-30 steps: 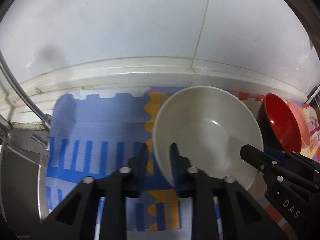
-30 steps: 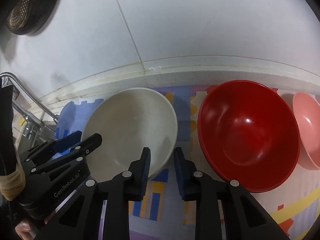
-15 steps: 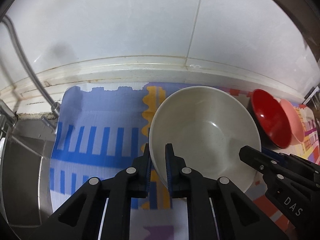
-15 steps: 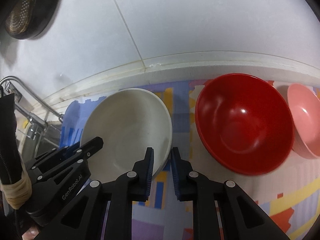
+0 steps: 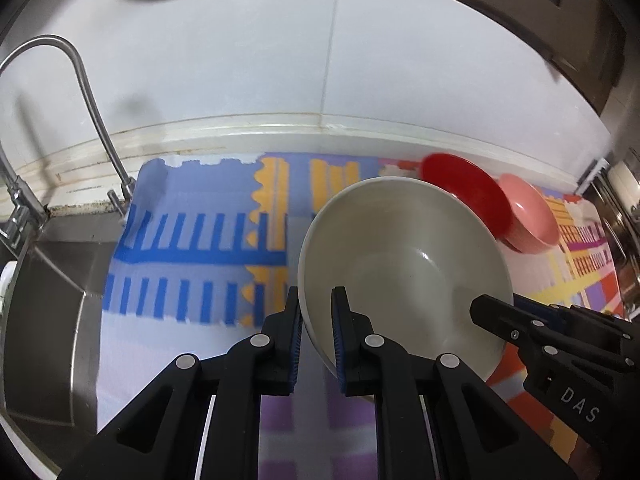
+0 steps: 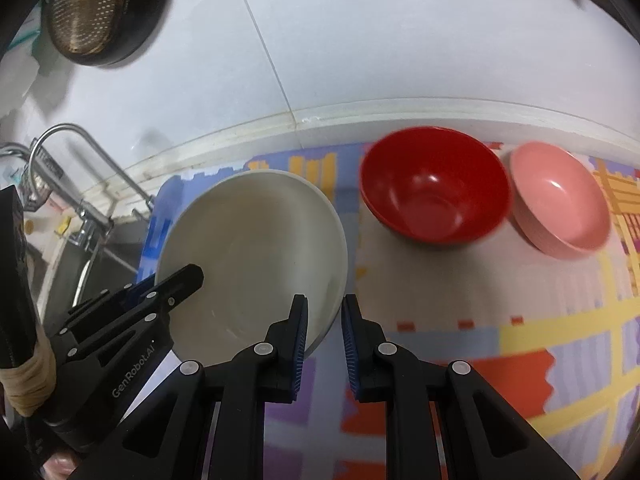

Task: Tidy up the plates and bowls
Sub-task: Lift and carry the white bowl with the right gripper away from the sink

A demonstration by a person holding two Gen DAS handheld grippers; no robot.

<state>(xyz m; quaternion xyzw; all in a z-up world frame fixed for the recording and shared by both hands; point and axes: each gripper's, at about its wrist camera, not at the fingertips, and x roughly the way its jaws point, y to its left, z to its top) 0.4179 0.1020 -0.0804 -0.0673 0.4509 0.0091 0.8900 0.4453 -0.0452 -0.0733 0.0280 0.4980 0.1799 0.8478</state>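
A large cream bowl (image 5: pixel 404 264) hangs tilted over the patterned mat (image 5: pixel 192 248), gripped on two sides. My left gripper (image 5: pixel 317 308) is shut on its left rim, one finger inside and one outside. My right gripper (image 6: pixel 325 320) is shut on the bowl's (image 6: pixel 248 248) right rim the same way. Each gripper shows in the other's view: the right gripper (image 5: pixel 520 328) reaches in at the bowl's far side, and the left gripper (image 6: pixel 168 292) rests on the opposite rim. A red bowl (image 6: pixel 432 184) and a pink bowl (image 6: pixel 560 200) stand upright on the mat to the right.
A steel sink (image 5: pixel 48 300) with a curved tap (image 5: pixel 88 92) lies left of the mat. The white tiled wall (image 5: pixel 280 60) runs along the back. A round strainer (image 6: pixel 88 12) hangs on the wall at upper left. A metal rack (image 5: pixel 616 216) edges the far right.
Both grippers have risen and drawn back with the cream bowl held between them. The red and pink bowls look smaller and farther off, and the tap and strainer have come into view.
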